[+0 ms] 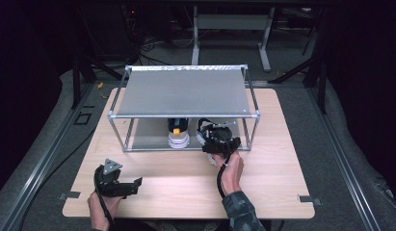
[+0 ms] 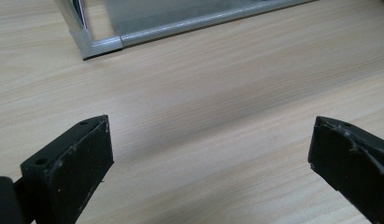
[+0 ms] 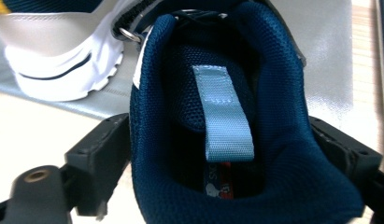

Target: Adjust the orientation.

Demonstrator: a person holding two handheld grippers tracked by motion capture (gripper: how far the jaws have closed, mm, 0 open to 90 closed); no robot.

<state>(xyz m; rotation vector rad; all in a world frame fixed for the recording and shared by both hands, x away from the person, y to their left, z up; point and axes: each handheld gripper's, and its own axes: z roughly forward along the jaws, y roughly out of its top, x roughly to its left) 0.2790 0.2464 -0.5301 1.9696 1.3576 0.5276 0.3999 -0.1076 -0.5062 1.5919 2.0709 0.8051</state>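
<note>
- The right gripper point(image 1: 216, 144) has its fingers point(image 3: 98, 154) on either side of the navy shoe's point(image 3: 236, 121) heel collar at the front edge of the rack's point(image 1: 183, 91) lower shelf; they look slackened, and I cannot tell if they still press.
- Risk: a loose hold could let this shoe tip off the shelf edge onto the table point(image 1: 186, 187), or nudge the white shoe point(image 1: 178, 134) just beside it.
- The left gripper point(image 1: 119, 185) hovers over bare table, fingers point(image 2: 75, 161) spread, pinching nothing.
- Count: two shoes, one rack, two grippers.
</note>
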